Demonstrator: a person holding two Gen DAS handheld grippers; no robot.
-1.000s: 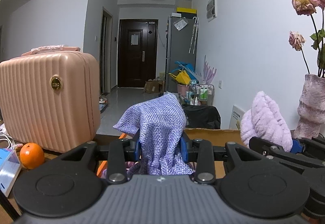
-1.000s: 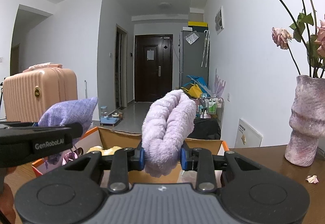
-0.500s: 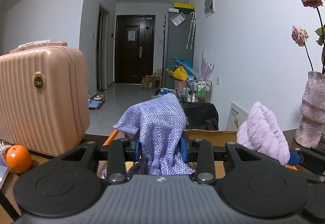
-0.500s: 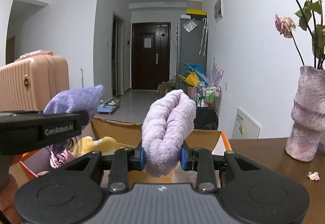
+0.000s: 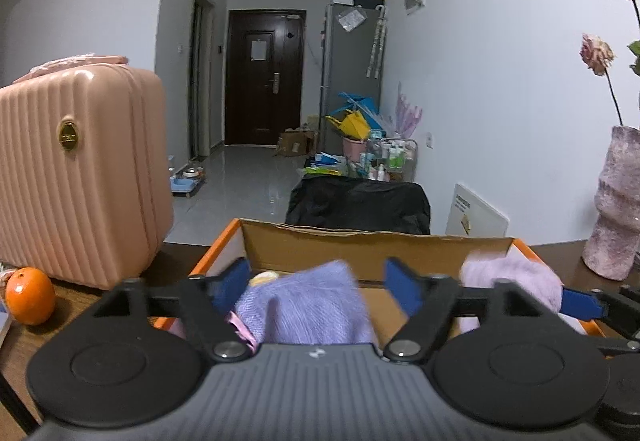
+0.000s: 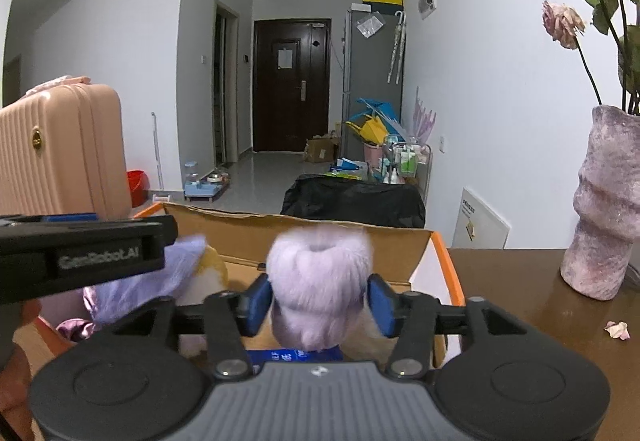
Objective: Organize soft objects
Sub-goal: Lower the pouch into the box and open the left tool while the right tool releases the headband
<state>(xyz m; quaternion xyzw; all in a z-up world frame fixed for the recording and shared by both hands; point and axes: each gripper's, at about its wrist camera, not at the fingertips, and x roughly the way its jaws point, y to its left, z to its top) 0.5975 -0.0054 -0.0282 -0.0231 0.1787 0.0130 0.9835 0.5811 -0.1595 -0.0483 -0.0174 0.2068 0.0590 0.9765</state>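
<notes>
A cardboard box (image 5: 360, 239) with orange edges stands on the brown table, right in front of both grippers. My left gripper (image 5: 316, 281) hangs over it and its jaws are opening. The blurred purple woven cloth (image 5: 304, 307) slips down between them, free of the blue pads. My right gripper (image 6: 318, 303) is over the same box (image 6: 320, 221), its jaws opening too. The fluffy lilac towel (image 6: 320, 273) sinks between the pads, blurred. In the right wrist view the purple cloth (image 6: 132, 281) lies under the left gripper's finger (image 6: 80, 253).
A pink ribbed suitcase (image 5: 76, 169) and an orange (image 5: 30, 295) stand left of the box. A mauve vase (image 6: 604, 201) with dried roses stands at the right, with a fallen petal (image 6: 618, 329) near it. Yellow (image 6: 214, 265) and pink soft things (image 6: 72, 329) lie in the box.
Both grippers were shut on their cloths and held them upright; now both jaws have spread and the purple cloth and lilac towel have dropped lower into the box.
</notes>
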